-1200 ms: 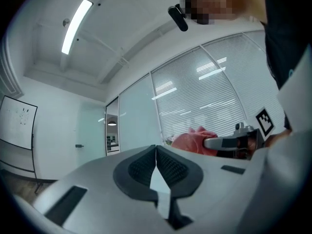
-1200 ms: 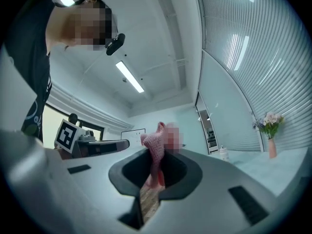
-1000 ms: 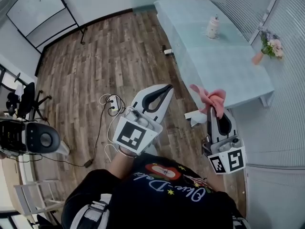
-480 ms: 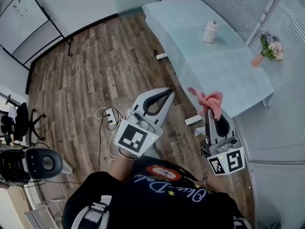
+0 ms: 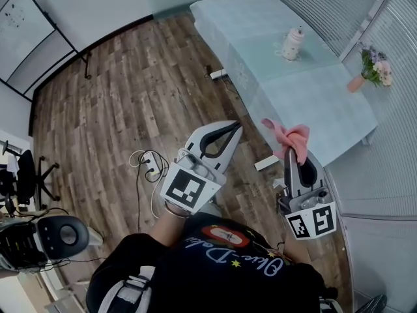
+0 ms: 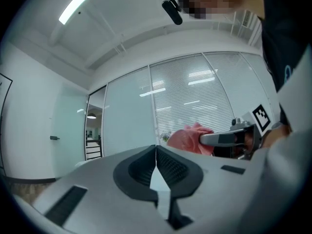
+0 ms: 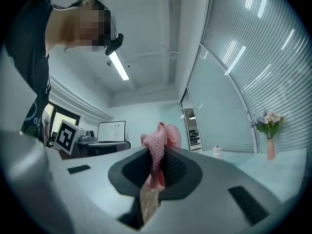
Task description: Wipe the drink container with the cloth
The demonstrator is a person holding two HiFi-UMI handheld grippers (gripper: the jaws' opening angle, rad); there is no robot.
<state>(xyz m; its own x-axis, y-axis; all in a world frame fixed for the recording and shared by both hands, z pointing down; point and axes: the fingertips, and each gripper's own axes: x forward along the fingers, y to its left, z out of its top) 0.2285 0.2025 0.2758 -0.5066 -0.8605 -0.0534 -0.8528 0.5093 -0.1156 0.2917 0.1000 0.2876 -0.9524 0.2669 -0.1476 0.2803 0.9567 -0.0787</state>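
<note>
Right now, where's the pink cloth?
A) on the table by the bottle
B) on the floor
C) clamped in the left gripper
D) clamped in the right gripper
D: the right gripper view shows the cloth pinched between the jaws of the right gripper, while the left gripper has its jaws together on nothing.

The drink container point(image 5: 293, 43) stands on the table point(image 5: 313, 103) at one o'clock, a flower vase point(image 5: 373, 70) at the table's right edge at two o'clock, the cloth point(image 5: 290, 137) in the right gripper point(image 5: 296, 154) before the near edge, the left gripper point(image 5: 234, 127) to its left.
</note>
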